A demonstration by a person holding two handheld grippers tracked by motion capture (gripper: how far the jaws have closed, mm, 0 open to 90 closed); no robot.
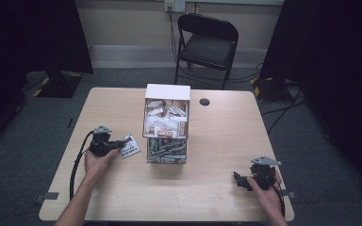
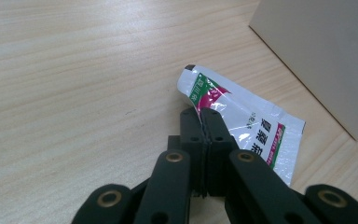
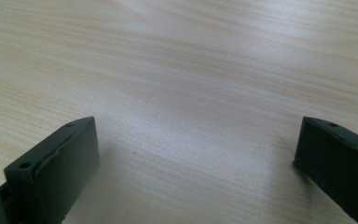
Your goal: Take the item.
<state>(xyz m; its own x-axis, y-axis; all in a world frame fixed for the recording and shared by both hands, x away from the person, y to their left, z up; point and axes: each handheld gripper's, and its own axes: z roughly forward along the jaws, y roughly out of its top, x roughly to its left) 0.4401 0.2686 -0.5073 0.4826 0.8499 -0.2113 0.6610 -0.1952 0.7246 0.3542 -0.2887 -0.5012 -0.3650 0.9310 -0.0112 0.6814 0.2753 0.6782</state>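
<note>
Left tool (image 2: 204,122) has its jaws pressed together on a white sachet (image 2: 242,119) with green and magenta print, pinching it near one edge. From this tool the sachet runs forward and off to the right, its long axis slanting away across the wooden surface (image 2: 74,70); its far end appears to lie on or just above the wood, though I cannot tell whether it is lifted clear. In the high view the same tool (image 1: 121,143) sits left of a clear two-tier dispenser box (image 1: 166,123), the sachet (image 1: 129,146) pointing toward it from just beside its lower tier. That box is the nearest thing ahead and to the right of the tool: the upper tier holds white and brown sachets, the lower one greyish ones, and its pale side wall (image 2: 326,56) stands close to the sachet's far end.

Right tool (image 3: 191,154) is spread wide with nothing between its jaws, bare wood ahead of it; in the high view it (image 1: 238,179) rests well apart from the box, toward the near right corner. The left hand (image 1: 98,160) is plainly the nearer one. Judging from this, any move of the sachet toward the box must clear that side wall. A black folding chair (image 1: 207,42) stands beyond the surface.
</note>
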